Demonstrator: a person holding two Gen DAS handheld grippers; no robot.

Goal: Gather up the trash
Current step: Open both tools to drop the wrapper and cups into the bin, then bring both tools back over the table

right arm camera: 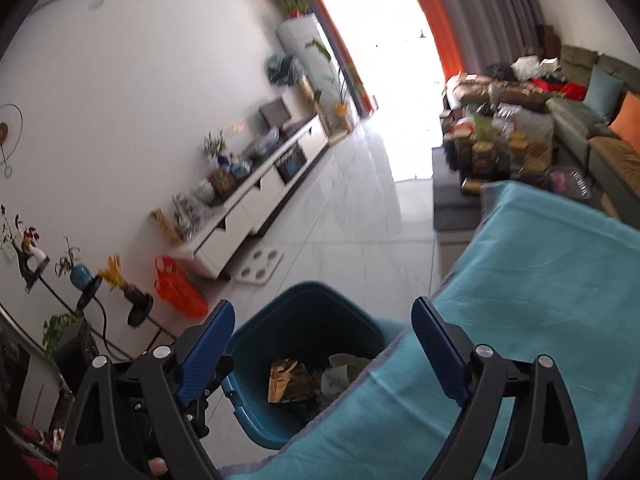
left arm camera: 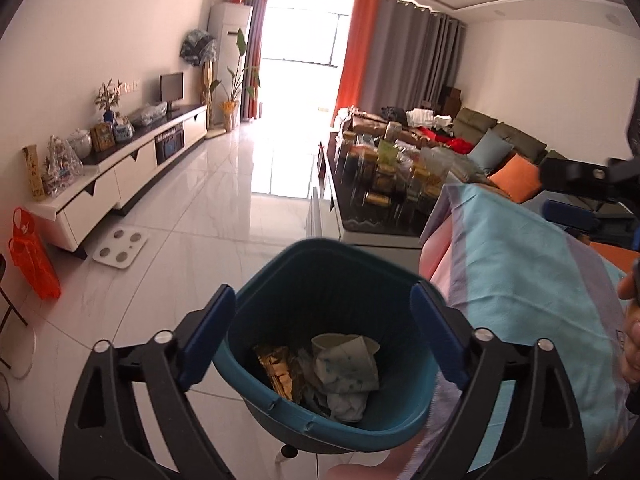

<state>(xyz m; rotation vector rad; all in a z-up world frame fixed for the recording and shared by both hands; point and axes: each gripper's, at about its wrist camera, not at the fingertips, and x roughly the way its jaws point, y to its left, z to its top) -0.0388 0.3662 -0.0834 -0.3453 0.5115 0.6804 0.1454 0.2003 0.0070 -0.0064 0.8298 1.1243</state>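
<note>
Teal bin (left arm camera: 280, 280) sat below left gripper (left arm camera: 322, 340), jaws wide, empty (trash (left arm camera: 344, 372) inside). Right gripper (right arm camera: 322, 352) also gaped, nothing held

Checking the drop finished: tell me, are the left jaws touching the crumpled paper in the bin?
Apart. The left wrist view shows the left gripper open, with the crumpled paper lying low inside the teal bin.

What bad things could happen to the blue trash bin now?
1. The teal bin stands right at the edge of the blue cloth; a bump might tip it.
2. The left gripper and right gripper are both open over it; swinging back could knock the rim.
3. The crumpled paper might spill out.
</note>
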